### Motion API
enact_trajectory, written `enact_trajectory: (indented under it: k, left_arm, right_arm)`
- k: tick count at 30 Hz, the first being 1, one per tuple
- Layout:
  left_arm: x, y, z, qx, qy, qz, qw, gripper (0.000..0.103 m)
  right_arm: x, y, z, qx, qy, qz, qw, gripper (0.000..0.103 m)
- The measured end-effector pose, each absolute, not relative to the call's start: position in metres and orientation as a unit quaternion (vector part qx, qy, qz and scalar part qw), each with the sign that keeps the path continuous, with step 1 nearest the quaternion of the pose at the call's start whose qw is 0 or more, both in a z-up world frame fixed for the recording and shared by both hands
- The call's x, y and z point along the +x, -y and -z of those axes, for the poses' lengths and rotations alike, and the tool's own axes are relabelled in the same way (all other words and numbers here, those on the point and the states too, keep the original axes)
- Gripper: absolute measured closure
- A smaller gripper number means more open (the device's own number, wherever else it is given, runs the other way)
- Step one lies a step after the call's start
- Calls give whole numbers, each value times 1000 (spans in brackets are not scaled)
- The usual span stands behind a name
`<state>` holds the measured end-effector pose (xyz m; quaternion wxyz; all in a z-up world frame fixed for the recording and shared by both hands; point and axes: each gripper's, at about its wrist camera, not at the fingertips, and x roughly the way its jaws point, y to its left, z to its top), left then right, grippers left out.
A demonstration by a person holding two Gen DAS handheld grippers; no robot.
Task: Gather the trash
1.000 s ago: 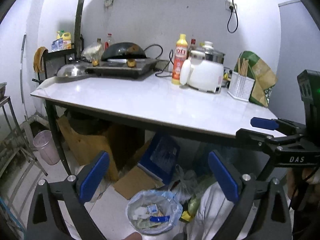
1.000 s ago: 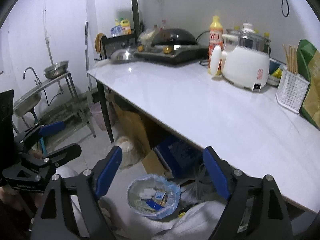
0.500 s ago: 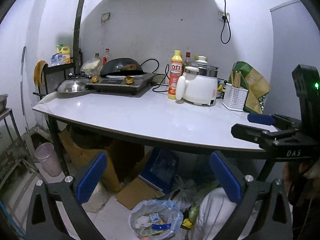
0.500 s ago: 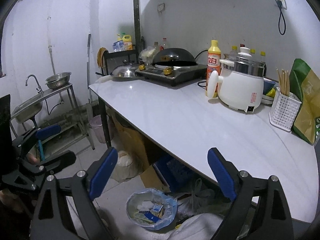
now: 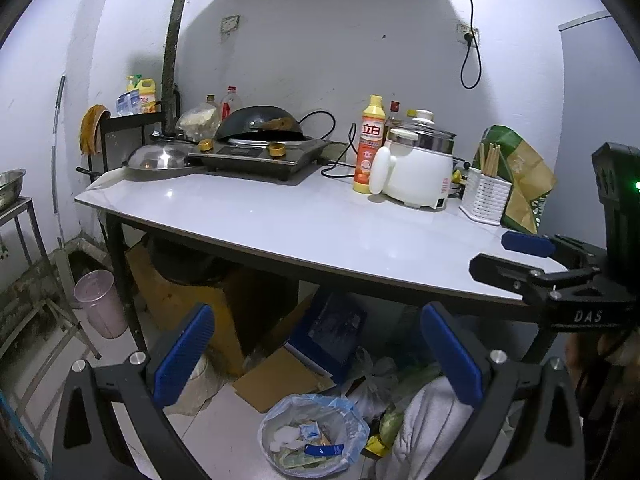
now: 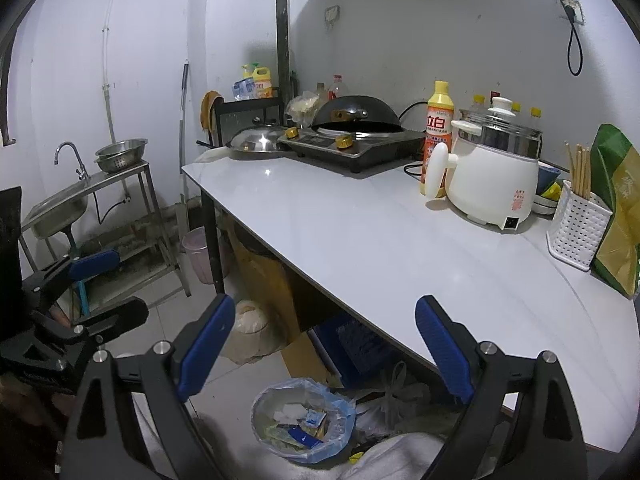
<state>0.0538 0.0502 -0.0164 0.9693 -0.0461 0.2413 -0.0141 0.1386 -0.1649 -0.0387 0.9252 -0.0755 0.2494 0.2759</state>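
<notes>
A small trash bin lined with a blue bag [image 5: 347, 406] [image 6: 343, 405] stands on the floor under the front edge of the white table [image 5: 280, 220] [image 6: 360, 236]. It holds paper scraps and wrappers. My left gripper [image 5: 316, 318] hangs above and short of the bin, open, with nothing between its blue pads. My right gripper [image 6: 325, 308] is likewise above the bin, open wide and empty. Each gripper also shows from the side in the other's view: the right gripper [image 5: 505, 257] over the table's right corner, the left gripper [image 6: 114, 286] out over the floor.
On the table stand a stove with a wok [image 5: 260, 124], a yellow bottle [image 5: 370, 144], a white cooker [image 5: 416, 172], a chopstick holder [image 5: 485, 196] and a green bag [image 6: 616, 208]. Cardboard boxes [image 5: 192, 300], a blue box, plastic bags and a white sack [image 5: 432, 420] crowd the floor around the bin. A pink pail [image 6: 198, 254] and a sink [image 6: 60, 208] are at the left.
Both views have tipped upward a little, so more wall shows and the bin sits lower in frame. The right gripper's jaws have widened slightly. Nothing was picked up.
</notes>
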Motion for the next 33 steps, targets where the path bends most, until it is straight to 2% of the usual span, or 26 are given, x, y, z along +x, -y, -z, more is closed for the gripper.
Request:
enact_trajectory:
  k: [33]
  left_arm:
    - [54, -53, 13, -46, -238, 12, 970, 0]
  right_arm:
    - [143, 160, 40, -77, -251, -277, 924, 12]
